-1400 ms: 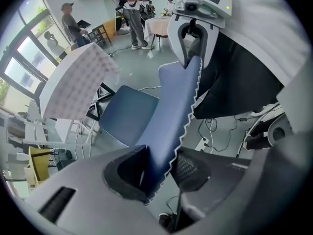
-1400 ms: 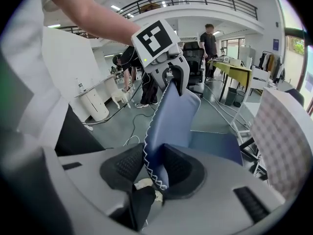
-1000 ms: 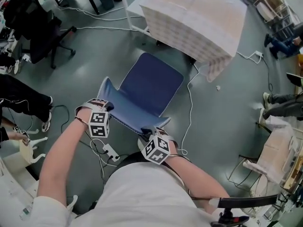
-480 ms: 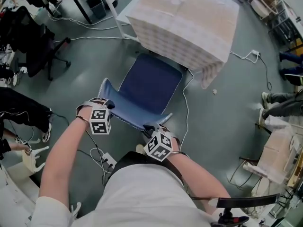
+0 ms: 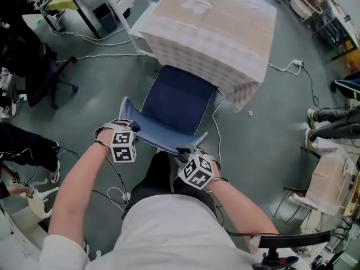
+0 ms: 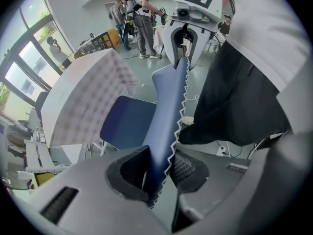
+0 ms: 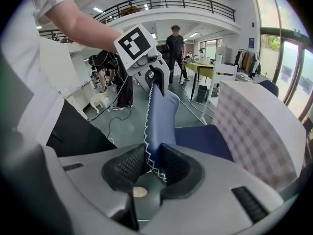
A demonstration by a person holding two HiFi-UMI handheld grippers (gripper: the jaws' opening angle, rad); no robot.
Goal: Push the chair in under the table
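At the table's near edge, blue fabric chair with white zigzag stitching (image 5: pixel 179 101), seat front just under the square table in checked beige cloth (image 5: pixel 211 27). Left gripper (image 5: pixel 127 127) clamped on the backrest's left top corner. Right gripper (image 5: pixel 184 149) clamped on the right corner, jaws just tightened. White cable (image 5: pixel 214 129) on grey floor (image 5: pixel 270 128) beside the table.

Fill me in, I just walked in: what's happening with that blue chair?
A person stands behind the blue chair with a gripper in each hand. The left gripper and right gripper both clamp the top edge of its backrest; the right's jaws have just tightened slightly. The seat's front sits at the checked-cloth table, most of it not yet underneath.
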